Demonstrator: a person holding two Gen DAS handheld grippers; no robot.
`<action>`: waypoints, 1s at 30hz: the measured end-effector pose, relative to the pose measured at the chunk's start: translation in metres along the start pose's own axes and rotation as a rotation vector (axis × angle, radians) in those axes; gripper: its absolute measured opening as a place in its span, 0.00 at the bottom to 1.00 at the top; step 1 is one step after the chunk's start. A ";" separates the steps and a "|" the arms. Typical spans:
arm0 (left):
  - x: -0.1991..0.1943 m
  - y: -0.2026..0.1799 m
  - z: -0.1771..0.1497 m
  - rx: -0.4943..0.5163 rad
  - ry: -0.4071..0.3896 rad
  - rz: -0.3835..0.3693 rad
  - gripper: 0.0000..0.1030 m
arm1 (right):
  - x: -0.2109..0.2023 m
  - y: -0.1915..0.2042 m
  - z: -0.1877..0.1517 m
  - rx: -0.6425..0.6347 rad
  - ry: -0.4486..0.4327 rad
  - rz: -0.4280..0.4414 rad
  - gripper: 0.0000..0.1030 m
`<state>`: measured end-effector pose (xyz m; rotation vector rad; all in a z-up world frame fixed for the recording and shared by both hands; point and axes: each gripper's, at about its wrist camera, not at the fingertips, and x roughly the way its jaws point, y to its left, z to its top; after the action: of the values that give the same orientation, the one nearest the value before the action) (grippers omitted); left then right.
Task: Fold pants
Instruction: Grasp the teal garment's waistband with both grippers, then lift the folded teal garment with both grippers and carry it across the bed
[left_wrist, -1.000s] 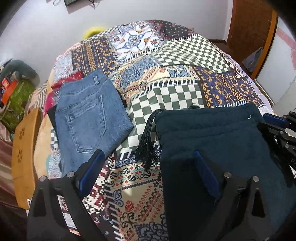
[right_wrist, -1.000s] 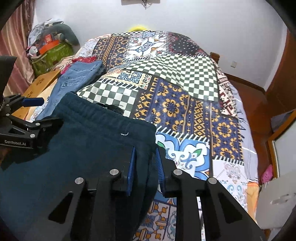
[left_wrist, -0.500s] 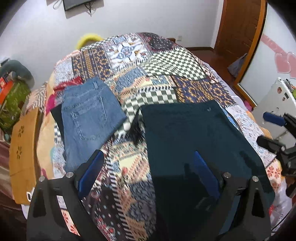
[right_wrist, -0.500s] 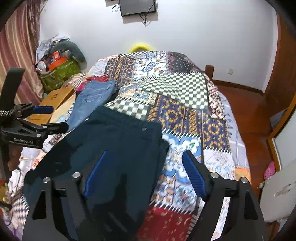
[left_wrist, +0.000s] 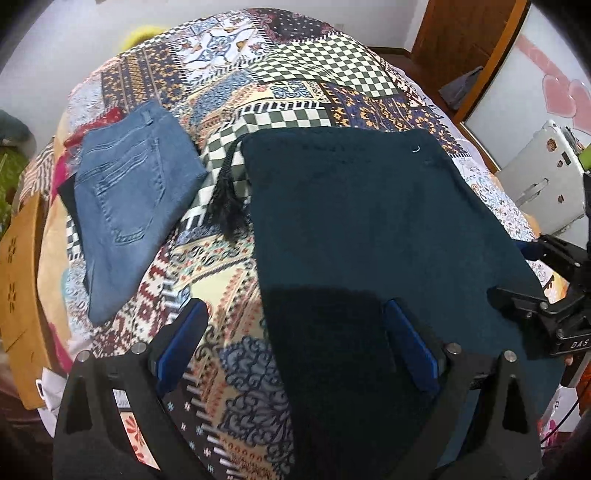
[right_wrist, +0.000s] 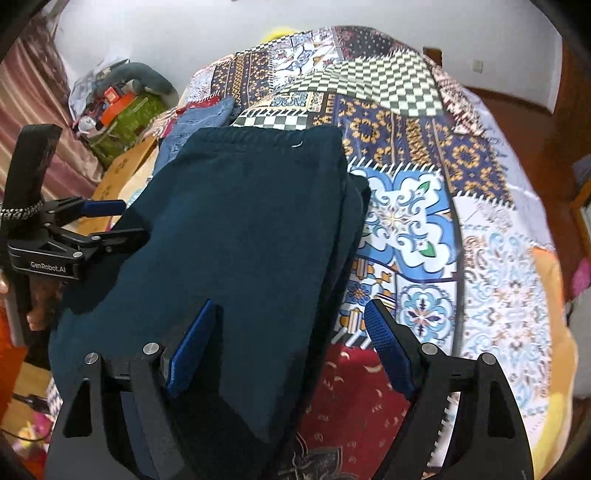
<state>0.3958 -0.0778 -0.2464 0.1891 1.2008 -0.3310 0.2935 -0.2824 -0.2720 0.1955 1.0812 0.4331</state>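
Observation:
Dark teal pants (left_wrist: 369, 229) lie flat on the patchwork bedspread (left_wrist: 229, 96), waistband far, folded lengthwise; they also show in the right wrist view (right_wrist: 240, 229). A black tasselled drawstring (left_wrist: 229, 199) pokes out at their left. My left gripper (left_wrist: 295, 339) is open above the pants' near left edge, holding nothing. My right gripper (right_wrist: 288, 339) is open above the pants' near right edge, also empty. Each gripper shows in the other's view, the right one (left_wrist: 535, 273) and the left one (right_wrist: 107, 221).
Folded blue jeans (left_wrist: 125, 206) lie on the bed left of the pants. A wooden bedside unit (left_wrist: 18, 288) stands at the left edge. Clutter and a green bag (right_wrist: 125, 118) sit by the far wall. A white device (left_wrist: 543, 177) stands right of the bed.
My right gripper opened and let go of the pants' edge. Both grippers rose and pulled back toward the near end, then dipped a little closer over the pants.

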 end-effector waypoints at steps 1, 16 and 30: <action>0.003 -0.002 0.002 0.006 0.004 -0.007 0.95 | 0.002 0.000 0.000 0.008 0.003 0.008 0.78; 0.038 0.010 0.019 -0.129 0.085 -0.303 0.76 | 0.024 -0.018 0.010 0.128 0.055 0.206 0.60; -0.024 -0.005 0.010 -0.084 -0.092 -0.151 0.31 | -0.023 0.031 0.031 -0.085 -0.090 0.097 0.27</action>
<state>0.3949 -0.0817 -0.2202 0.0104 1.1376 -0.4157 0.3043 -0.2632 -0.2275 0.1905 0.9653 0.5510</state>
